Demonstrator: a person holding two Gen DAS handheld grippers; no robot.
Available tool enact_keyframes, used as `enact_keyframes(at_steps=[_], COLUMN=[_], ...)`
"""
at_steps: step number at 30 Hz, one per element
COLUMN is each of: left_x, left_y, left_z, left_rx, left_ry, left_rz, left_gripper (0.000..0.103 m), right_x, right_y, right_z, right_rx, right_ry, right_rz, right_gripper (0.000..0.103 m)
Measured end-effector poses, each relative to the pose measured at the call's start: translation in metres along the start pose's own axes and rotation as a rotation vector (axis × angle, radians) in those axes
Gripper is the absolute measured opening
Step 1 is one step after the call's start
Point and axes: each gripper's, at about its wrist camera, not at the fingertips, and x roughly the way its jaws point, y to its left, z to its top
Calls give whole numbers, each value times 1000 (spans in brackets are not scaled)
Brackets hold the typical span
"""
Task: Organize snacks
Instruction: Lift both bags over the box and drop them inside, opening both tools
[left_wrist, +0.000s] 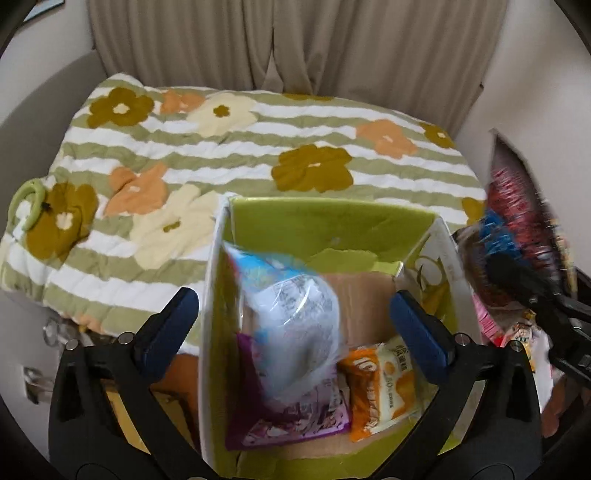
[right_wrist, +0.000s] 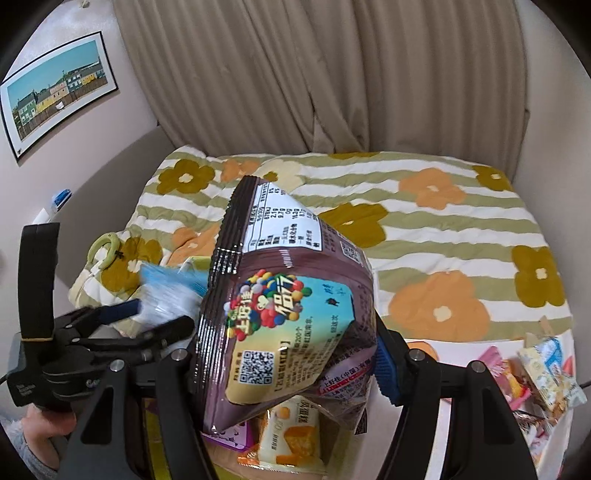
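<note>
A green and white box (left_wrist: 332, 218) stands in front of me with an orange snack pack (left_wrist: 380, 384) and a purple pack (left_wrist: 288, 417) lying in it. My left gripper (left_wrist: 295, 314) is open above the box; a blurred clear and blue bag (left_wrist: 291, 325) hangs between its fingers, touching neither. My right gripper (right_wrist: 288, 354) is shut on a brown candy bag (right_wrist: 284, 306) and holds it over the box's right side. The brown bag shows blurred in the left wrist view (left_wrist: 517, 236). The left gripper also shows in the right wrist view (right_wrist: 147, 317).
A bed with a flowered green-striped quilt (left_wrist: 229, 147) lies behind the box. More snack packs (right_wrist: 543, 376) lie on the surface at the right. A green ring (left_wrist: 26, 199) lies on the quilt's left. Curtains (right_wrist: 332, 74) hang behind.
</note>
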Motion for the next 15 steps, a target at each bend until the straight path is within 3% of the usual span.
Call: enact_keyframes(at_steps=[8,15], left_x=[12,5], left_y=[6,20], left_z=[-3,-14], left_rx=[-45,-102], left_ry=[46,57], left_rz=[15,51], left_gripper=[103,103], right_x=[32,56], right_y=[-2,-6], right_z=[8,9], right_rx=[-28,-56], right_ry=[81,116], right_rz=[58,47], right_gripper=[63,67])
